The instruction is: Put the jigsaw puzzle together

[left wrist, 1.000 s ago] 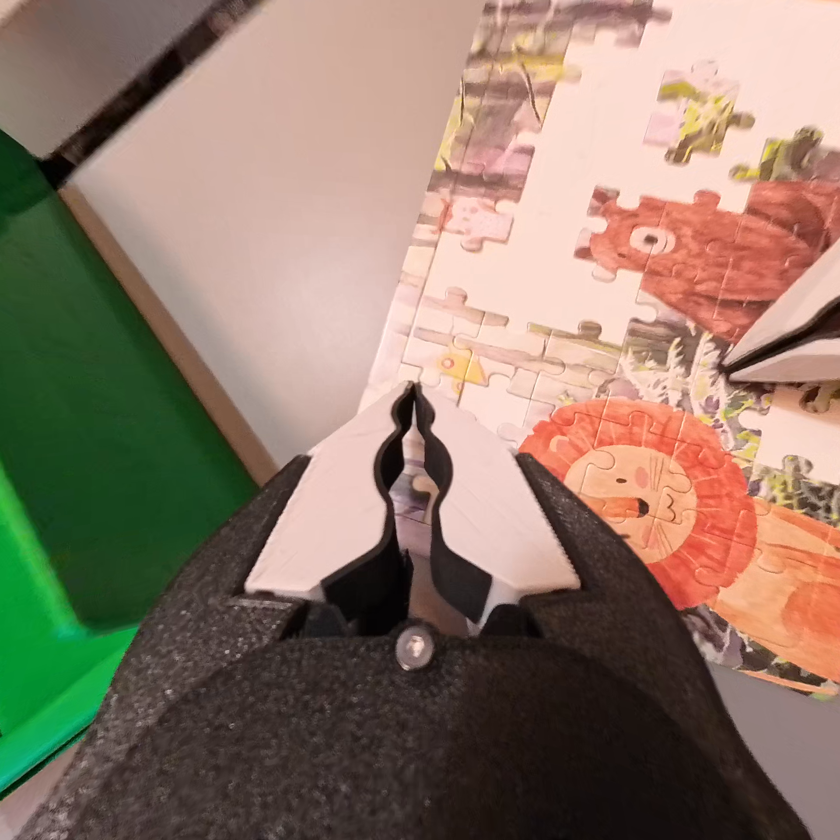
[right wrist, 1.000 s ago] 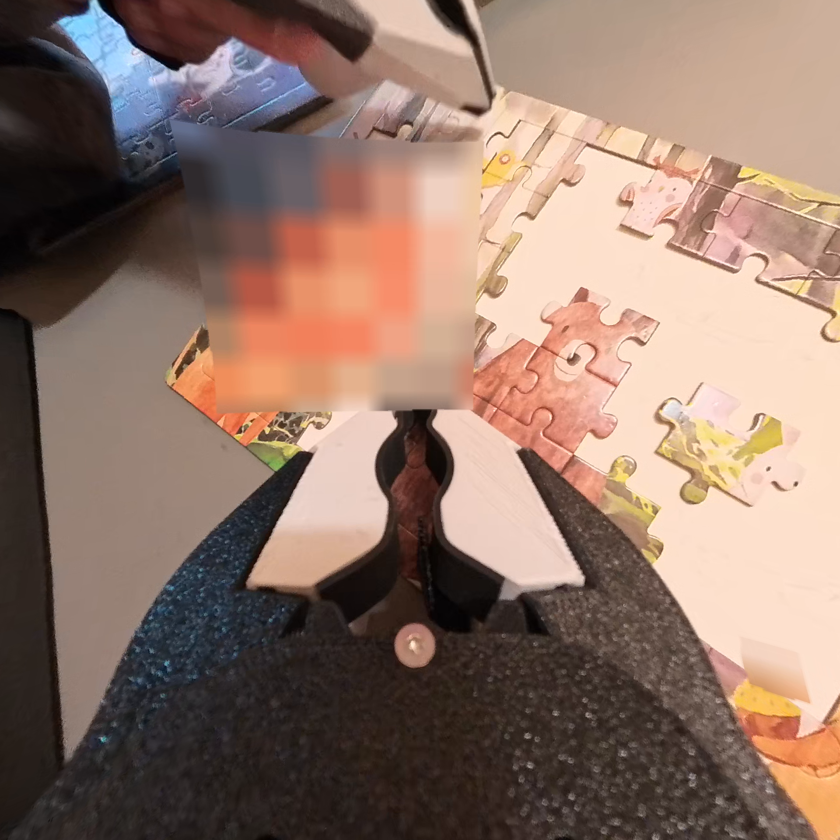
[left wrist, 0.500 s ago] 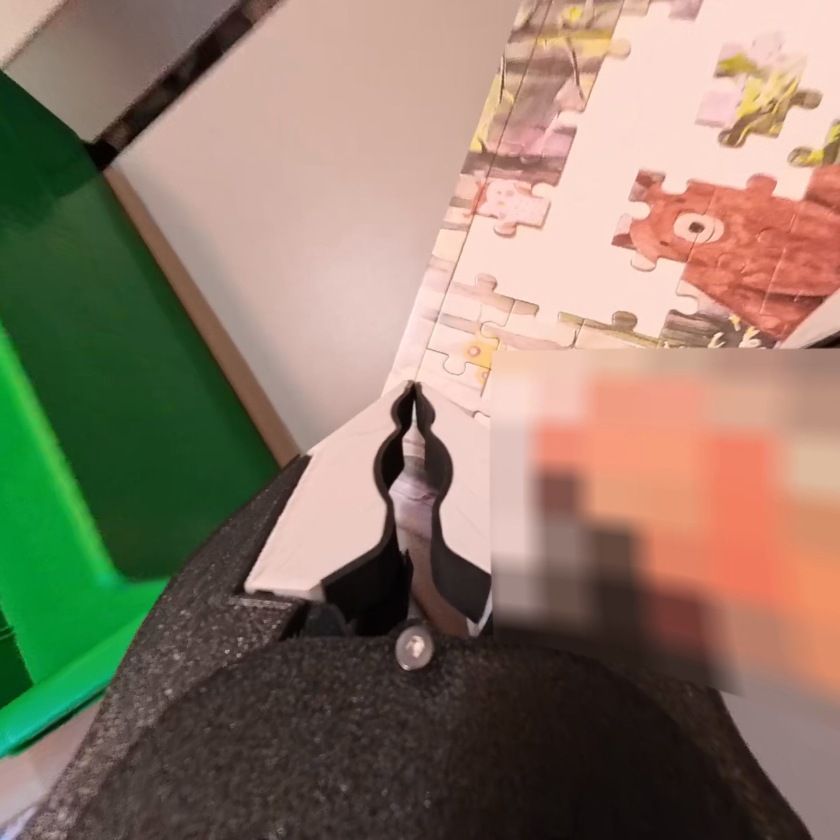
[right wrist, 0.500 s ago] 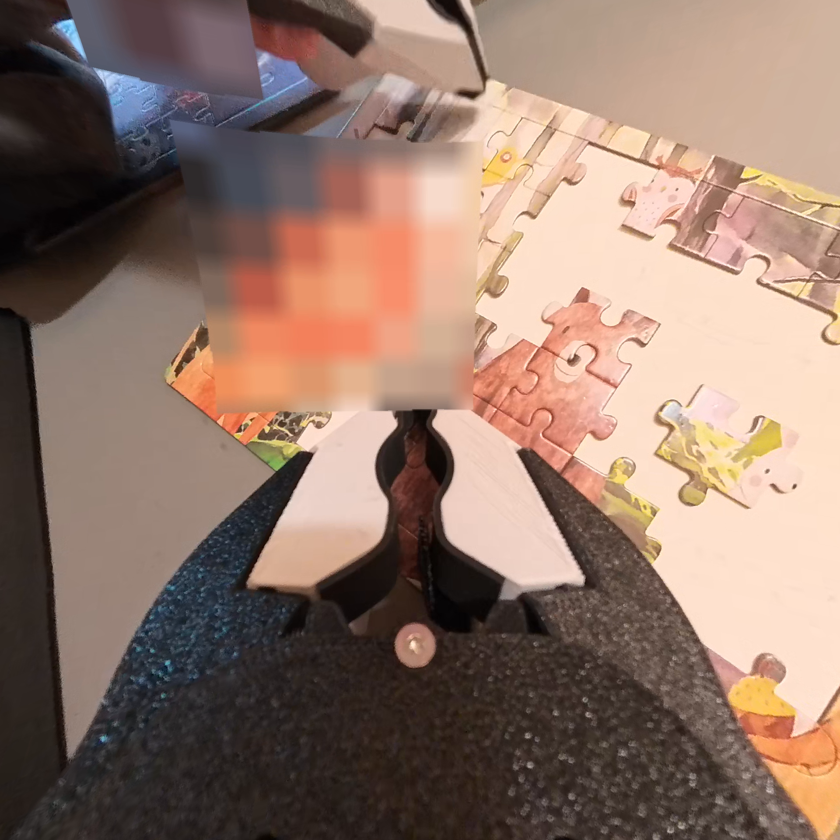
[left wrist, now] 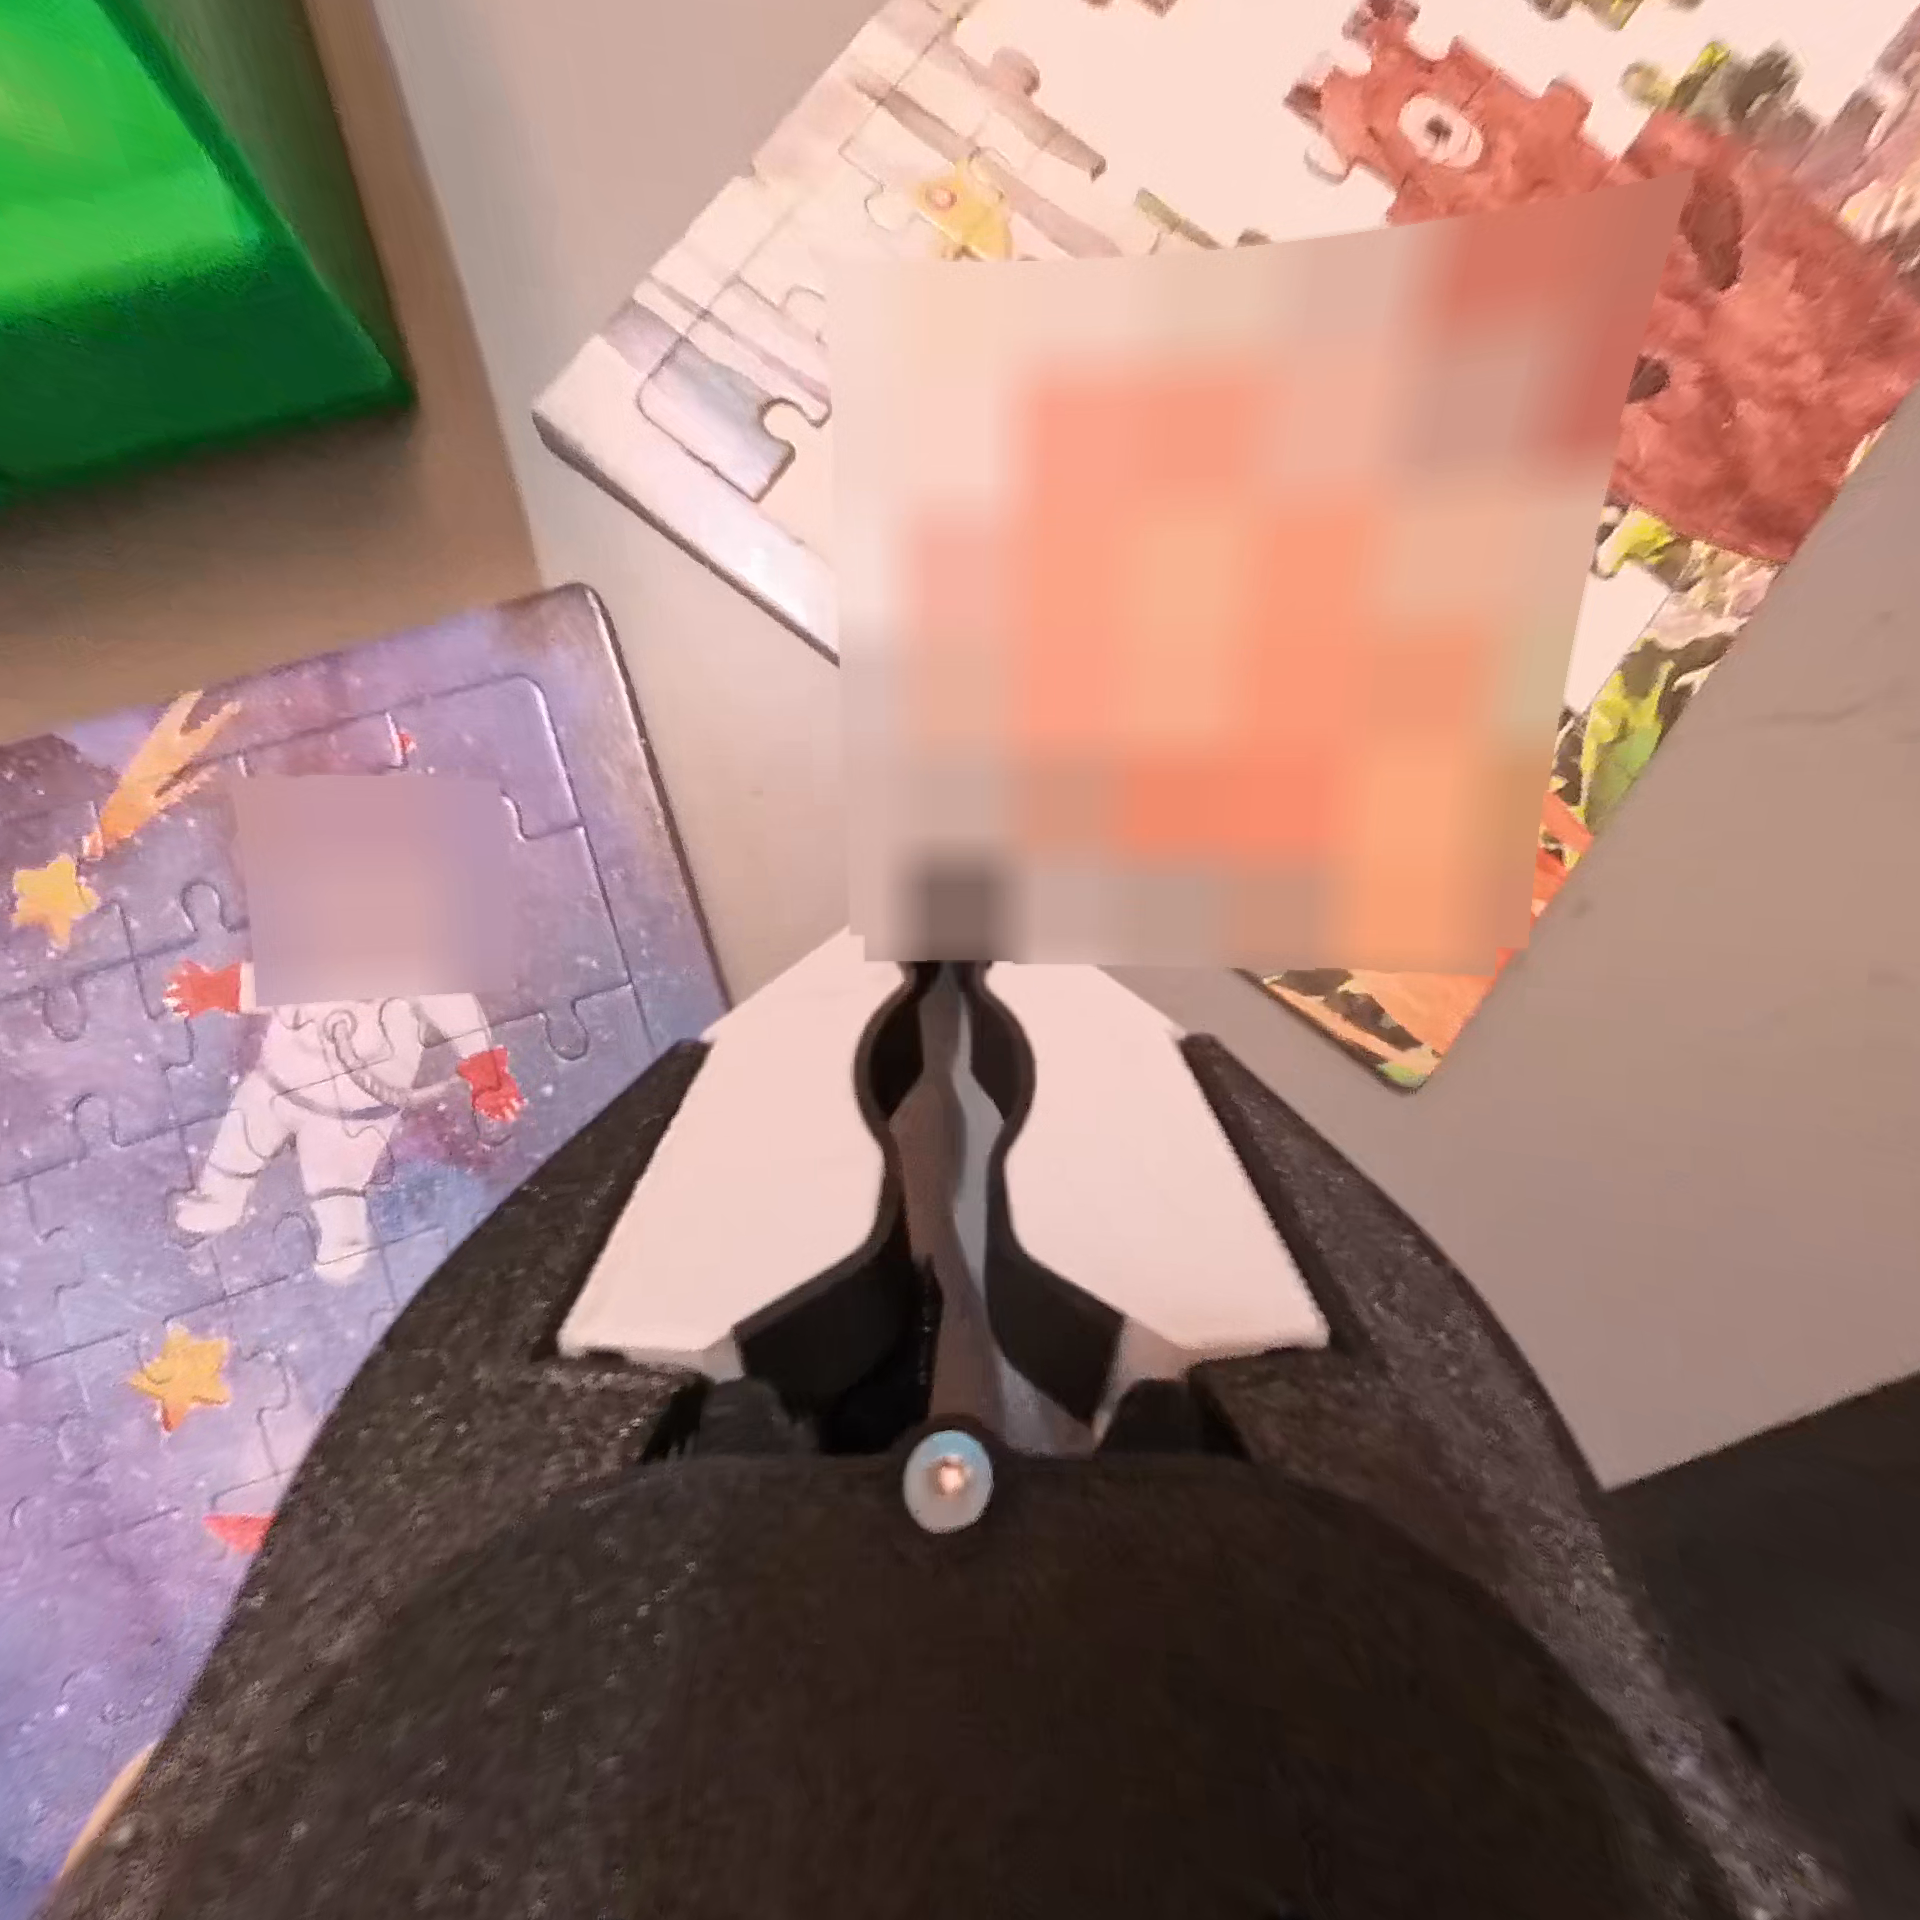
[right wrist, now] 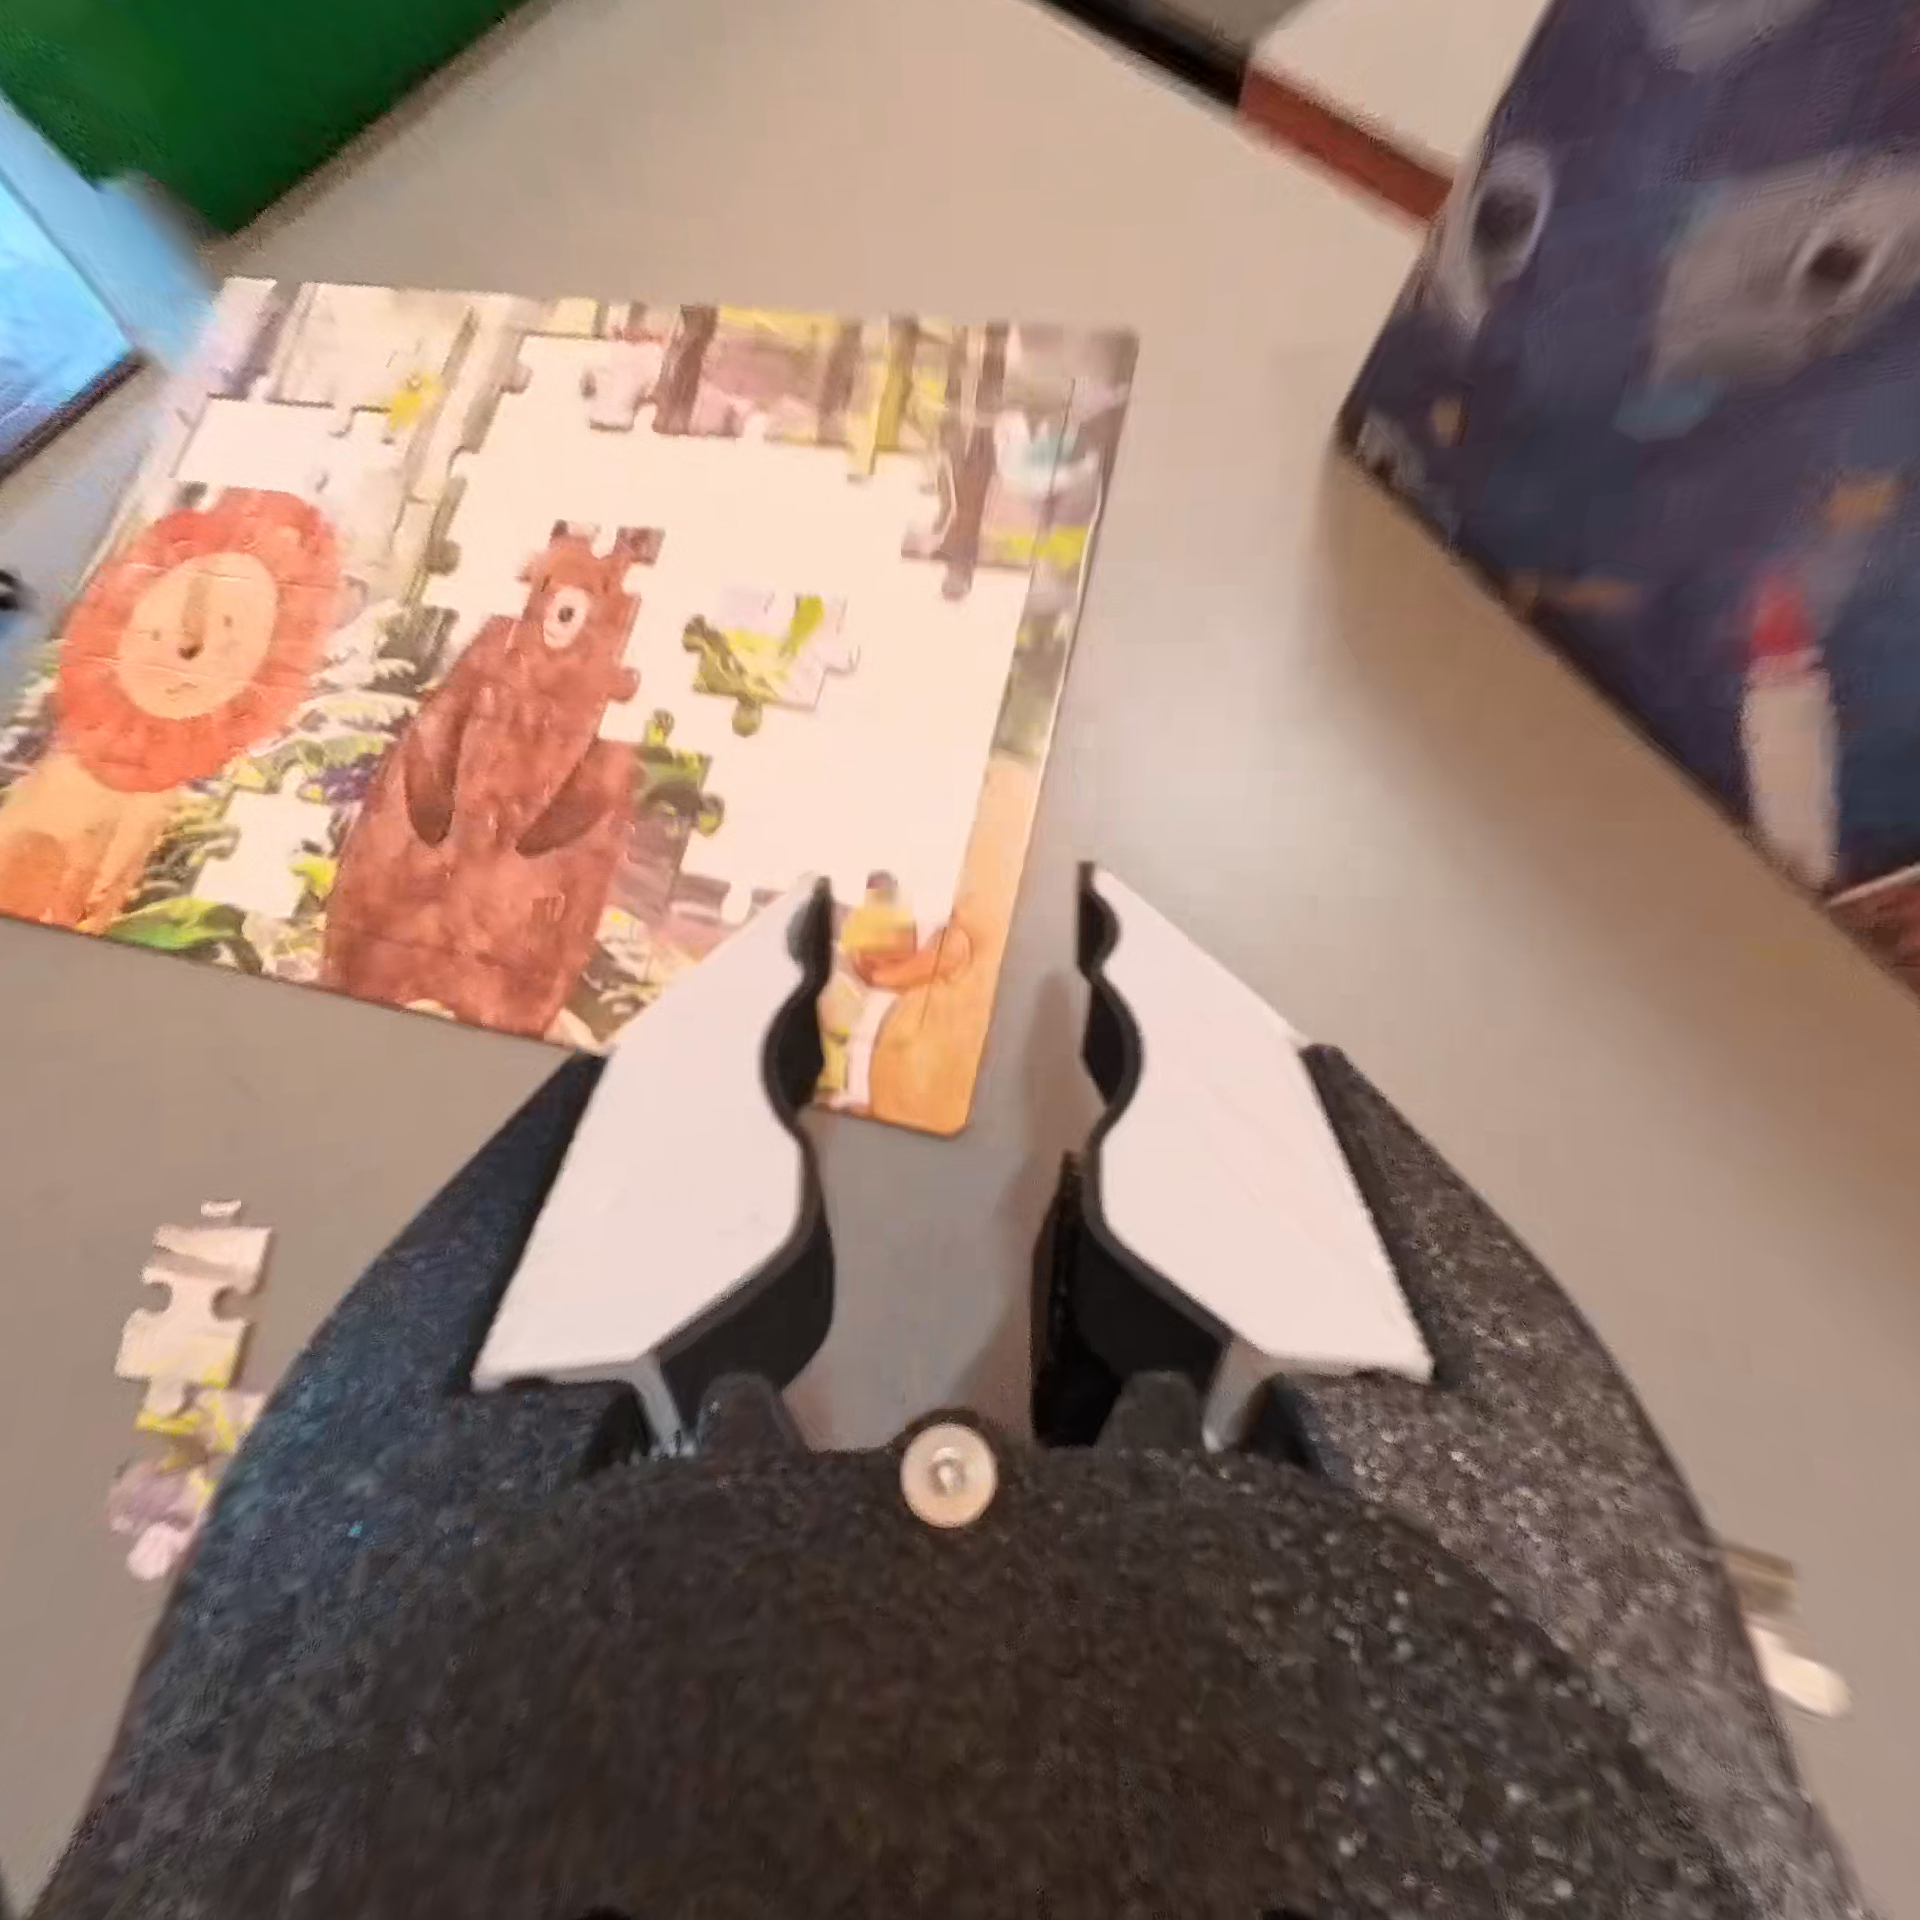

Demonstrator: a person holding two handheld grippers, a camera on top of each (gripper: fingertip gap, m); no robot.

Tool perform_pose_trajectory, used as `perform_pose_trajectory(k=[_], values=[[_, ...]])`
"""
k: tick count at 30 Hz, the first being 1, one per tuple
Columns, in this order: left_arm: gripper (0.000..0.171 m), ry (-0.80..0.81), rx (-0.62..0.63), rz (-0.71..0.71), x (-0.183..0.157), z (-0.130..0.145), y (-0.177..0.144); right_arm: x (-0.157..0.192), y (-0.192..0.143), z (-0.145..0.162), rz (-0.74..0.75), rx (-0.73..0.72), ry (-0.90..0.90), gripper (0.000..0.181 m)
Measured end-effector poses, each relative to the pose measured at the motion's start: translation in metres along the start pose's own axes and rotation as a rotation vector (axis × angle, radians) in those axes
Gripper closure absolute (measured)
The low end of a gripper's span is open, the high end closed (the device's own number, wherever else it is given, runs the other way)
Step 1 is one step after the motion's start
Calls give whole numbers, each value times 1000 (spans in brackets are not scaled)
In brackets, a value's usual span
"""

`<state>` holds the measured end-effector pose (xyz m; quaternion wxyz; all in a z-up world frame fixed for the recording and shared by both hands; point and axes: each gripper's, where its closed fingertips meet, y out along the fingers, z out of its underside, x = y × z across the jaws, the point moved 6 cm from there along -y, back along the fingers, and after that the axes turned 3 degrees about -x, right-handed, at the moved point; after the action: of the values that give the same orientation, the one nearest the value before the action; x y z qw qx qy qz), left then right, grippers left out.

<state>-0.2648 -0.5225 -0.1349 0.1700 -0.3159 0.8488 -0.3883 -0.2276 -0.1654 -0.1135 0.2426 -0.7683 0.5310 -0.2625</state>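
The animal jigsaw lies flat on the grey table, with a lion and a brown bear assembled and bare white gaps in the middle. One loose green piece lies in the gap. Two more loose pieces lie on the table left of my right gripper, which is open, empty and held just off the puzzle's near right corner. My left gripper is shut near the puzzle's corner; its tips are partly under a mosaic patch.
A finished space puzzle with an astronaut lies left of the left gripper. A green box stands beyond it. A dark blue box stands to the right of the jigsaw. A pale flat surface covers the puzzle's right side in the left wrist view. The grippers' ends are close to 30 centimetres from one another.
My right gripper has opened and pulled back from the bear to the puzzle's near edge. My left gripper, still shut, has drawn back, bringing the space puzzle into view.
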Motion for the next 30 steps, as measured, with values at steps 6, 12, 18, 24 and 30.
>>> perform_pose_trajectory(k=[6, 12, 18, 24, 30], values=[[171, 101, -4, 22, -17, -11, 12, 14, 8, 19, -202, 102, 88, 95], [171, 196, 6, 1, -20, -27, 26, 36, -21, 46, -153, 324, -69, 79], [171, 216, -6, 26, -17, -47, 43, 40, -42, 60, -154, 367, -3, 90], [162, 214, -139, -18, -34, -71, 18, 32, -132, 2, -43, 40, 0, 104], [150, 295, -301, 134, -100, -34, -52, 55, -273, 22, 191, -171, 7, 114]])
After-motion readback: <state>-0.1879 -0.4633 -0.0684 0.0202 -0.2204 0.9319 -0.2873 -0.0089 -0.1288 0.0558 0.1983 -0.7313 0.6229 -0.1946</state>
